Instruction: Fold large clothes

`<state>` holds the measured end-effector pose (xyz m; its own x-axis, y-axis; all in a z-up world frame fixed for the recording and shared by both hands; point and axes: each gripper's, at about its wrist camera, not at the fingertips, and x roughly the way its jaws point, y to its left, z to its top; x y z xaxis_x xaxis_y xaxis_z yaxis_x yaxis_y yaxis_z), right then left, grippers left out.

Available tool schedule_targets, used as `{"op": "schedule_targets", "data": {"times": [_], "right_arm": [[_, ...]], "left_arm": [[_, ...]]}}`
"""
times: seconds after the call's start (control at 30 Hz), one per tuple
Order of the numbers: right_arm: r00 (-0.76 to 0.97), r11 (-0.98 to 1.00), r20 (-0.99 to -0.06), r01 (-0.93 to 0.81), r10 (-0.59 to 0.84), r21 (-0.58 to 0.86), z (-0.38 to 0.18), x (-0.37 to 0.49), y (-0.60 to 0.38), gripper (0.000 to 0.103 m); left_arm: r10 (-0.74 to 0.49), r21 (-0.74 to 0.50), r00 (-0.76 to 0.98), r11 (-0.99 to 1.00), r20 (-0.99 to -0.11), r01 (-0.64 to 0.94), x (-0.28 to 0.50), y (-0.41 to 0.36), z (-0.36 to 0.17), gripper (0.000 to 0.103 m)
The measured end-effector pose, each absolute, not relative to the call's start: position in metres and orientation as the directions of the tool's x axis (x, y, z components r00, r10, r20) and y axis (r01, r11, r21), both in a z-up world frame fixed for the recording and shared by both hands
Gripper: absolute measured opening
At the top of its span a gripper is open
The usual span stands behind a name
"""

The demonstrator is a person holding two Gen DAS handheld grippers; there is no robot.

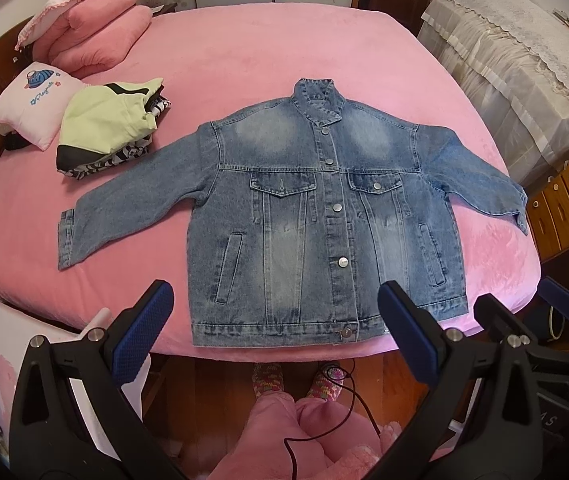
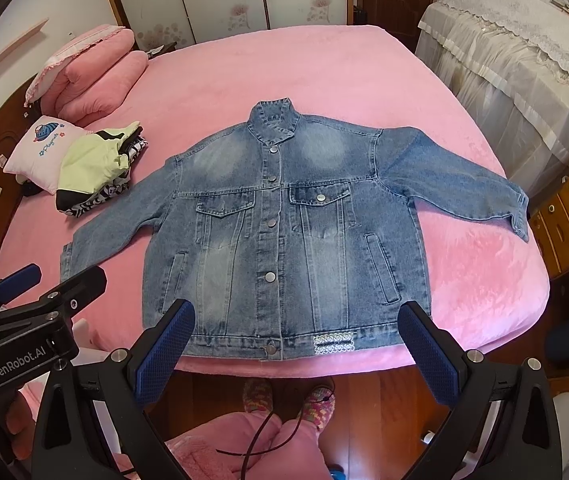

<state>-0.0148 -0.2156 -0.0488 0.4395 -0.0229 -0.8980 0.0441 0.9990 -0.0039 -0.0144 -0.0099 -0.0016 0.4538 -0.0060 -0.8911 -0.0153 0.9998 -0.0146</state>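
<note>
A blue denim jacket point(image 1: 316, 220) point(image 2: 284, 232) lies flat and buttoned, front up, on the pink bed point(image 1: 264, 60) point(image 2: 284, 72). Both sleeves are spread out sideways and the hem reaches the bed's near edge. My left gripper point(image 1: 276, 312) hovers open above the hem with nothing between its blue pads point(image 1: 140, 340). My right gripper point(image 2: 296, 328) is open too, held over the hem's middle, empty. In the left wrist view the right gripper point(image 1: 524, 312) shows at the right; in the right wrist view the left gripper point(image 2: 52, 280) shows at the left.
A stack of folded clothes point(image 1: 112, 132) point(image 2: 96, 168) and a pink cushion point(image 1: 32, 100) lie at the bed's left, with pink pillows point(image 1: 96, 28) behind. A covered piece of furniture point(image 1: 524, 60) and wooden drawers point(image 1: 564, 200) stand on the right. A person's legs and slippers point(image 1: 296, 380) are below.
</note>
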Motion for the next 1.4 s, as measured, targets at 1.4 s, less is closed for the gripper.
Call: {"op": "schedule_targets", "data": {"times": [1.4], "right_arm": [[0.287,0.929,-0.957,-0.363,0.038,-0.072,-0.139,0.095,-0.058,0.103]], "left_arm": [[-0.175,-0.279,0.219,0.68,-0.96,-0.679,-0.003,0.241,-0.119,0.101]]}}
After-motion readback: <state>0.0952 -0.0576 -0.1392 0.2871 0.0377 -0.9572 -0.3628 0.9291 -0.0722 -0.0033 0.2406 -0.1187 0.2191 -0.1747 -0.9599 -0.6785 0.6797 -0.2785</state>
